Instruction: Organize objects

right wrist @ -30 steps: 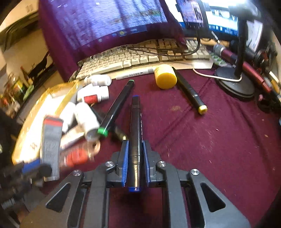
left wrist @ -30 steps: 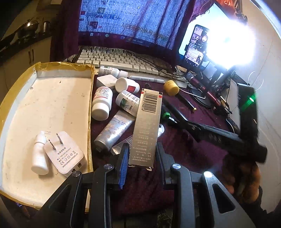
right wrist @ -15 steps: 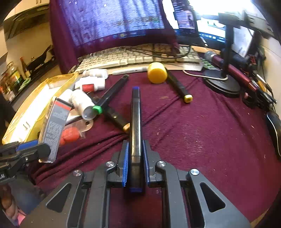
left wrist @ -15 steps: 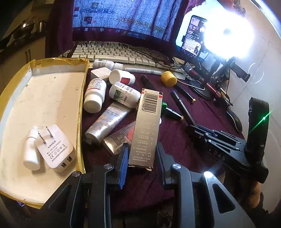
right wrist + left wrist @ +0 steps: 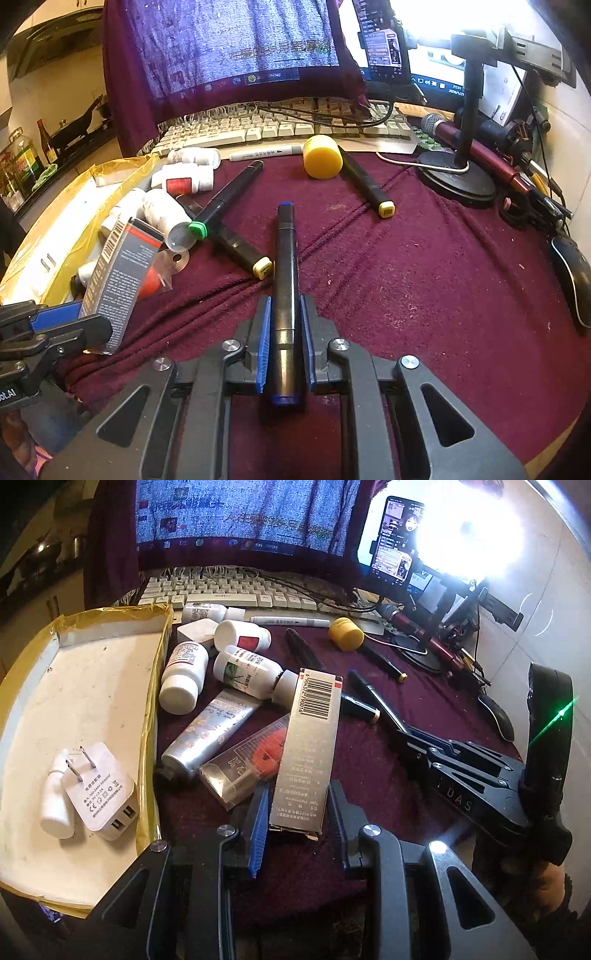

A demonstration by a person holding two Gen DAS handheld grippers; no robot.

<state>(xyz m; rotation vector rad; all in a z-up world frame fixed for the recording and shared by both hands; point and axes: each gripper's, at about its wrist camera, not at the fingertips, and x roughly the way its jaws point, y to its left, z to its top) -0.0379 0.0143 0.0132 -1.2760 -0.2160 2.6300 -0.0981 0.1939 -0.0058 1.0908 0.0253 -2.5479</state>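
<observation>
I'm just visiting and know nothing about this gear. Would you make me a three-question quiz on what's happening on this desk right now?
1. True or false: the left gripper is closed on a grey barcoded box.
2. What does the right gripper hold? A) a yellow cap B) a black marker with blue ends C) a white bottle
3. Fill in: the white charger plug and a small white bottle lie in the ____ on the left.

Key:
1. True; its pads press the box's sides.
2. B, the blue-ended marker; the yellow cap lies near the keyboard.
3. Tray, the white tray with yellow tape on its rim.
</observation>
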